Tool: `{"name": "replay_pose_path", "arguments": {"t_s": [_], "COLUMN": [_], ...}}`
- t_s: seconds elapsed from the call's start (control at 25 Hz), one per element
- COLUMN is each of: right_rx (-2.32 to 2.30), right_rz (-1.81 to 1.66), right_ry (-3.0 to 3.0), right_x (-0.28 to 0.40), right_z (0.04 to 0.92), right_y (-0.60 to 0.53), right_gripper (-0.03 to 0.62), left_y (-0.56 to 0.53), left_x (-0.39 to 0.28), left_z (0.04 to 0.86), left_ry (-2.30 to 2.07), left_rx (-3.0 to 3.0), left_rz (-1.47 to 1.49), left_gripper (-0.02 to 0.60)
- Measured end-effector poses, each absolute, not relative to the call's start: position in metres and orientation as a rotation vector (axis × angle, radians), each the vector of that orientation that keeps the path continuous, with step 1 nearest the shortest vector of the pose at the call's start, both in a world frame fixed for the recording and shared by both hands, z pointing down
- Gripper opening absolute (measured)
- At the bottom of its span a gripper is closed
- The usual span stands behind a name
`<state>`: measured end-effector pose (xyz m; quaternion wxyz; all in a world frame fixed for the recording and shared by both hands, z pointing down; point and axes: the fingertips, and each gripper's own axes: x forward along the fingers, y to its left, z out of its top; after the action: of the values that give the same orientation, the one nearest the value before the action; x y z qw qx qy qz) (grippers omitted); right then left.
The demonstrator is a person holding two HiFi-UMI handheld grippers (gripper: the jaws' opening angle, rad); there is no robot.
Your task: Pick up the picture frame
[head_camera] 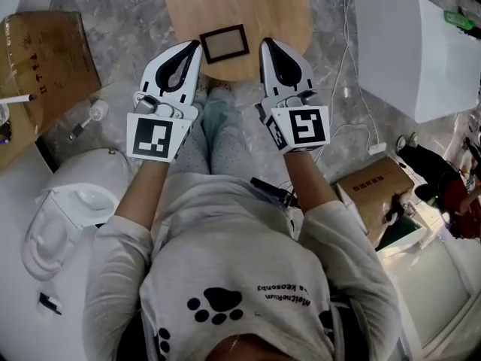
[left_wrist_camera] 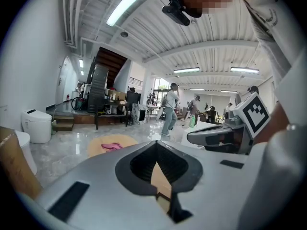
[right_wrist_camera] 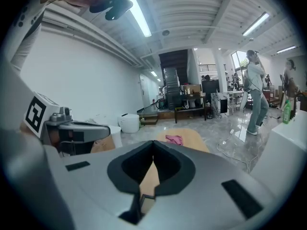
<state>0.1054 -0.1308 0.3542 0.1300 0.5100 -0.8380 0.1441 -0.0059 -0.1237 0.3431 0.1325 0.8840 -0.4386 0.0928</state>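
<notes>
The picture frame (head_camera: 224, 43), dark-edged with a pale brown middle, lies flat on the oval wooden worktop (head_camera: 248, 2), close to the edge nearest the person. It sits between the tips of the two grippers, which point away from the person.

The left gripper (head_camera: 195, 46) has its tip just beside the frame's left edge. In the left gripper view its jaws are pressed together with nothing clamped between them (left_wrist_camera: 156, 143). The right gripper (head_camera: 266, 44) is a little to the right of the frame. The right gripper view shows its jaws closed too and holding nothing (right_wrist_camera: 153, 143). No view shows whether either tip touches the frame or the worktop.

Each gripper carries a marker cube, one on the left (head_camera: 158, 136) and one on the right (head_camera: 302, 126), just ahead of the person's forearms.

A pink cloth (right_wrist_camera: 174, 139) lies farther back on the worktop. On the grey marble floor around it are a cardboard box (head_camera: 41, 59) and a white toilet (head_camera: 71, 209) to the left. A large white box (head_camera: 417, 51) and a second carton (head_camera: 376, 183) are to the right, with a white cable (head_camera: 349, 89) trailing between them.
</notes>
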Motion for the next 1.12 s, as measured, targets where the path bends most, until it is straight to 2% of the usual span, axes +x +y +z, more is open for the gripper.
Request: {"name": "replay_pose_path", "arguments": {"t_s": [1.12], "right_rx": [1.383], "right_rz": [0.471], "right_ry": [-2.363], "right_x": [0.107], "right_z": [0.476], "right_y": [-0.144], "right_gripper": [0.009], "left_y": [-0.130], "left_x": [-0.011], "left_z": [0.455], "left_ry": [-1.268], "left_rx": [2.484], "left_rz": [0.293], "left_gripper": [0.008]}}
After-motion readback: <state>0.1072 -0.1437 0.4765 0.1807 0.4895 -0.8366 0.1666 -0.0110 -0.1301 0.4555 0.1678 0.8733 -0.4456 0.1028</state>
